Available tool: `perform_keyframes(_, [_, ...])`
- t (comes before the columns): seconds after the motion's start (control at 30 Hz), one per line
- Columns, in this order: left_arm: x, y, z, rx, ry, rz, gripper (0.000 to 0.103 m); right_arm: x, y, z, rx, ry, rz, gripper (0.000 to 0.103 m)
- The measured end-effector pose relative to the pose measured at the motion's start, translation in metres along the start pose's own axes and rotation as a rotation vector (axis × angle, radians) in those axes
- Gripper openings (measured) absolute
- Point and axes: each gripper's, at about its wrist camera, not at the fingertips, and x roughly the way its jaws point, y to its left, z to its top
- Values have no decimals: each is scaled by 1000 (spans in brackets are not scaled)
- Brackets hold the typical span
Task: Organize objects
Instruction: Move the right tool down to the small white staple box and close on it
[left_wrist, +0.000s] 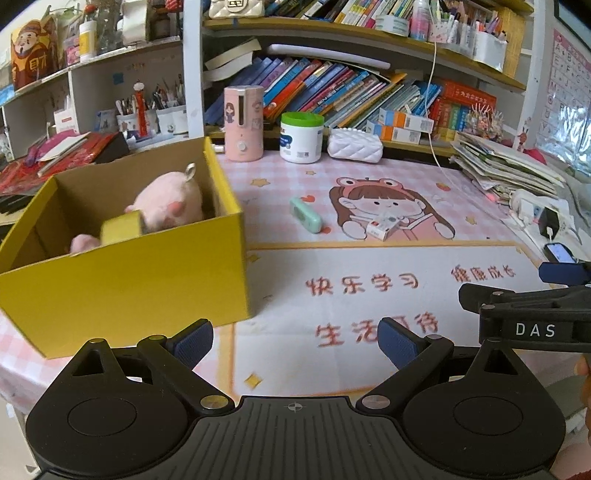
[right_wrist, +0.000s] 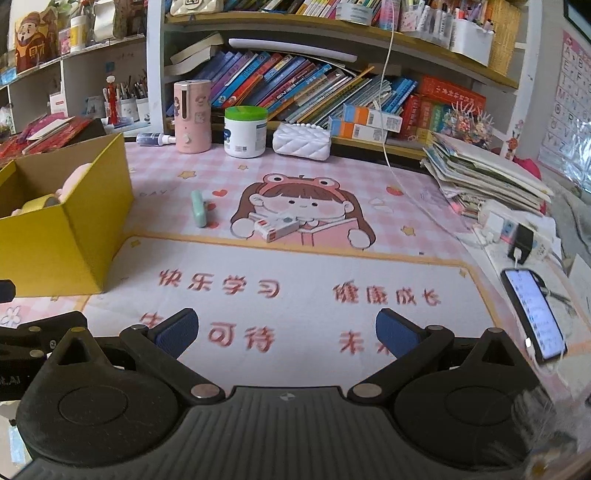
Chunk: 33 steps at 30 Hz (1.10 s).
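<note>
A yellow cardboard box (left_wrist: 147, 280) stands at the left of the desk mat and holds a pink plush pig (left_wrist: 170, 203) and a roll of yellow tape (left_wrist: 122, 229). It also shows in the right wrist view (right_wrist: 55, 243). A mint green oblong case (left_wrist: 305, 215) (right_wrist: 199, 208) and a small white-and-red carton (left_wrist: 382, 226) (right_wrist: 277, 227) lie loose on the mat beyond both grippers. My left gripper (left_wrist: 295, 343) is open and empty near the front edge, right of the box. My right gripper (right_wrist: 286, 336) is open and empty beside it.
A pink humidifier (left_wrist: 243, 123), a white green-lidded jar (left_wrist: 301, 138) and a white quilted pouch (left_wrist: 354, 146) stand along the back under bookshelves. A paper stack (left_wrist: 506, 166) lies at the right. A lit phone (right_wrist: 533, 314) on a cable lies at the right edge.
</note>
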Motion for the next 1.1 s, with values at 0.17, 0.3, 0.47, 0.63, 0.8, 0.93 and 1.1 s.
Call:
perform_keyframes(0.17, [16, -21, 16, -17, -12, 14, 97, 20, -25, 17, -14, 1, 11, 103])
perform_keyframes(0.3, [26, -34, 27, -36, -18, 39, 97, 35, -45, 31, -20, -6, 29, 103])
perform_keyframes(0.47, [38, -49, 37, -58, -23, 76, 97, 54, -66, 43, -34, -11, 75, 103])
perform_keyframes(0.63, [49, -62, 41, -66, -8, 110, 97, 76, -77, 51, -47, 10, 135, 101])
perform_keyframes(0.8, [55, -67, 43, -72, 11, 140, 97, 93, -81, 58, -59, 28, 204, 98])
perform_keyframes(0.93, [58, -66, 44, -91, 29, 169, 97, 112, -80, 65, -66, 50, 277, 98])
perform_keyframes(1.1, [58, -67, 45, -103, 32, 188, 97, 147, -72, 73, -139, 65, 341, 97])
